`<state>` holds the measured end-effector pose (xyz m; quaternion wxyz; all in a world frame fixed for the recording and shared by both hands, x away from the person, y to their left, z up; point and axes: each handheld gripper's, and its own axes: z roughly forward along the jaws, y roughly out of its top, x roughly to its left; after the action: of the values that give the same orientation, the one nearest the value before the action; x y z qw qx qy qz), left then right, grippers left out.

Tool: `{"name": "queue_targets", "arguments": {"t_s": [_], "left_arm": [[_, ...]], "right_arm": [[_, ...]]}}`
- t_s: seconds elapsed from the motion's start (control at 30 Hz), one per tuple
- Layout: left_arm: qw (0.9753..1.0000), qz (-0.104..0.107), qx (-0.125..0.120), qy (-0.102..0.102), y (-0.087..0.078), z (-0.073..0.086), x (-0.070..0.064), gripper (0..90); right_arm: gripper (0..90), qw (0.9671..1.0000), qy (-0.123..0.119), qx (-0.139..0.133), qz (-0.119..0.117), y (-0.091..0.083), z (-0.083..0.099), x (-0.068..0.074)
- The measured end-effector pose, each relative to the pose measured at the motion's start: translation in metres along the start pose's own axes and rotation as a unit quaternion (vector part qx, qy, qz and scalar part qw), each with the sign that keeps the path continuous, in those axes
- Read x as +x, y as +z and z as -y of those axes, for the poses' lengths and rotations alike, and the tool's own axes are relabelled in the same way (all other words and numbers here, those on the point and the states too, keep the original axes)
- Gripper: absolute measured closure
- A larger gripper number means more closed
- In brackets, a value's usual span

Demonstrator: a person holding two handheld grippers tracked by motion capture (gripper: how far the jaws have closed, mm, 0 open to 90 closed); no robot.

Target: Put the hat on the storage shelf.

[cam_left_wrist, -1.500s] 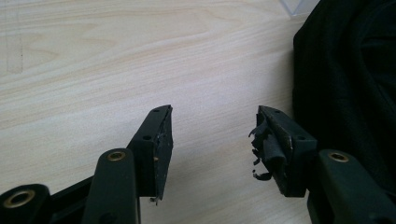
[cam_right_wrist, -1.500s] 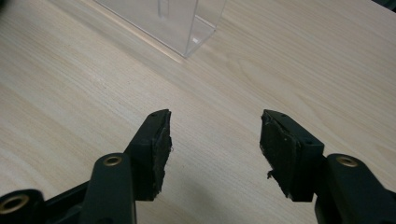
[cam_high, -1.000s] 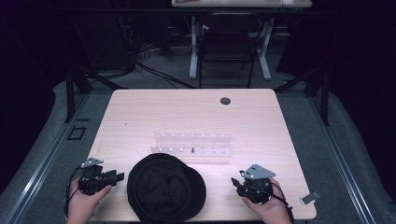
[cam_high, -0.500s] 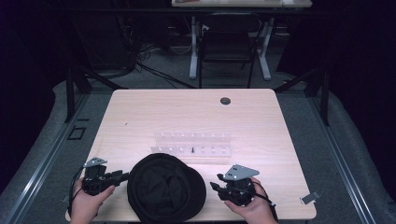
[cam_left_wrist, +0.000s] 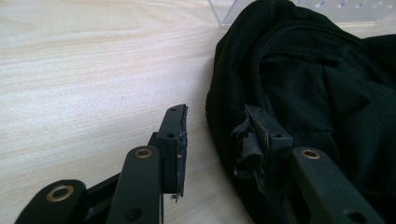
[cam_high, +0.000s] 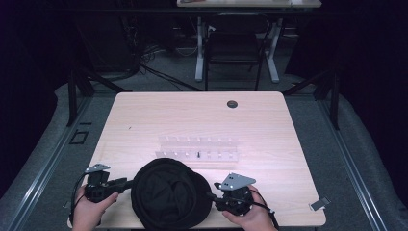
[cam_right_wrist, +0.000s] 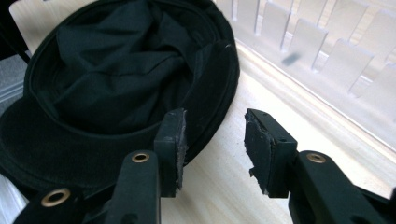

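Black hat [cam_high: 171, 199] at table's [cam_high: 202, 120] 6 o'clock, between left gripper [cam_left_wrist: 215, 135] and right gripper [cam_right_wrist: 212, 140], jaws apart.

- A black hat [cam_high: 171, 199] sits between both grippers, blocking the near edge.
- A clear rack [cam_high: 197, 148] stands just beyond it.
- Bare table [cam_high: 192, 110] lies open farther back.

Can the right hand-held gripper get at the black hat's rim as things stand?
Probably yes: the right hand-held gripper is open right beside the black hat, its rim just ahead of the jaws, with nothing between.
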<state>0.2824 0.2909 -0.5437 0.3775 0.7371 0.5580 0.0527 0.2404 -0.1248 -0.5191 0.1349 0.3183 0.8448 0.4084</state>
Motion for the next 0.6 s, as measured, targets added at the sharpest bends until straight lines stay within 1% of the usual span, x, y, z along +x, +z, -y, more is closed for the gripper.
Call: {"name": "queue_targets", "arguments": {"t_s": [0.03,0.13,0.17,0.33,0.4,0.43,0.6], "left_arm": [[1.0,0.002,0.002,-0.004,0.0005,-0.0001,0.0003,62.1],[0.9997,0.015,0.006,-0.017,0.002,-0.0012,0.0016,64.9],[0.9997,0.018,0.007,-0.017,0.0022,-0.0017,0.0018,65.4],[0.9996,0.021,0.011,-0.016,0.0029,-0.0025,0.0005,66.6],[0.9994,0.026,0.016,-0.018,0.0024,-0.0025,-0.0011,67.7],[0.9994,0.027,0.017,-0.016,0.002,-0.0022,-0.0014,68.1],[0.9988,0.034,0.025,-0.023,0.0016,-0.0002,-0.0029,69.5]], "right_arm": [[58.3,1.0,-0.003,0.003,-0.002,0.0009,0.0006,0.0002],[60.2,0.9999,0.002,0.009,-0.01,0.003,0.0016,0.0007],[60.9,0.9998,0.005,0.009,-0.014,0.0037,0.0019,0.001],[65.9,0.9997,0.003,0.01,-0.021,0.0051,0.0033,0.0013],[66.3,0.9998,0.001,0.009,-0.019,0.0066,0.0037,0.0016],[66.4,0.9998,-0.002,0.009,-0.017,0.007,0.0037,0.0015],[66.7,0.9999,-0.007,0.009,-0.01,0.0081,0.0038,-0.001]]}}
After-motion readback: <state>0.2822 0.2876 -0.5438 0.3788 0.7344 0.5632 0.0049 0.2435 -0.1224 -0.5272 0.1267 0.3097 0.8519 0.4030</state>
